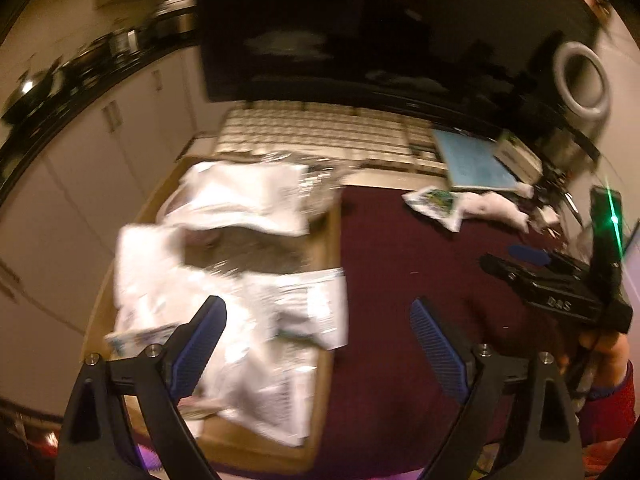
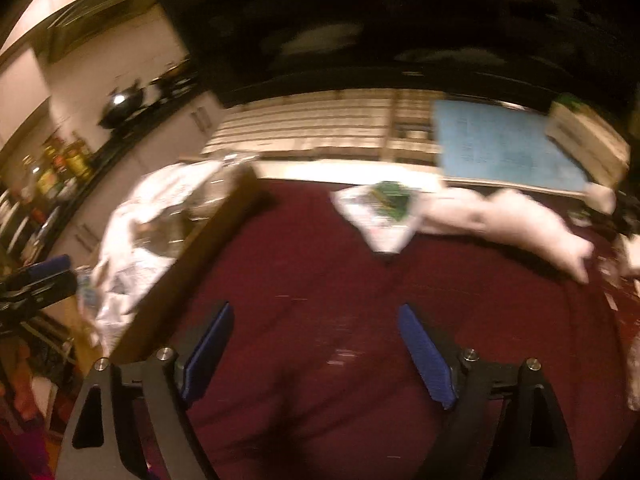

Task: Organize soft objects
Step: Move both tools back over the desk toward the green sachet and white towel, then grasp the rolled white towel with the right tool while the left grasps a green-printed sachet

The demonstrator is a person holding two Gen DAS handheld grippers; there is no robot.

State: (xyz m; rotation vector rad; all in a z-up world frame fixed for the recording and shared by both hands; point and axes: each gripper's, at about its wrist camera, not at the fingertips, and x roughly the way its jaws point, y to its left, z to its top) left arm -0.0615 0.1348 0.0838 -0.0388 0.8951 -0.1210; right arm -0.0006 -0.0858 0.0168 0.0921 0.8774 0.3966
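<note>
left gripper (image 1: 318, 318) jaws spread wide, nothing between the blue pads (image 1: 200, 350). right gripper (image 2: 314, 324) likewise wide apart and empty. seen from the left wrist, the right gripper sits at far right, held in a hand (image 1: 600, 354) with a red sleeve.

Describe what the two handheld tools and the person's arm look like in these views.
Each tool, left tool and right tool, has two matte black angular arms with silver bolt heads, and ribbed blue pads on the inner faces. Seen from the left wrist, the right tool's black body bears pale lettering, blurred, and a green light. The hand holding it wears a red sleeve.
</note>
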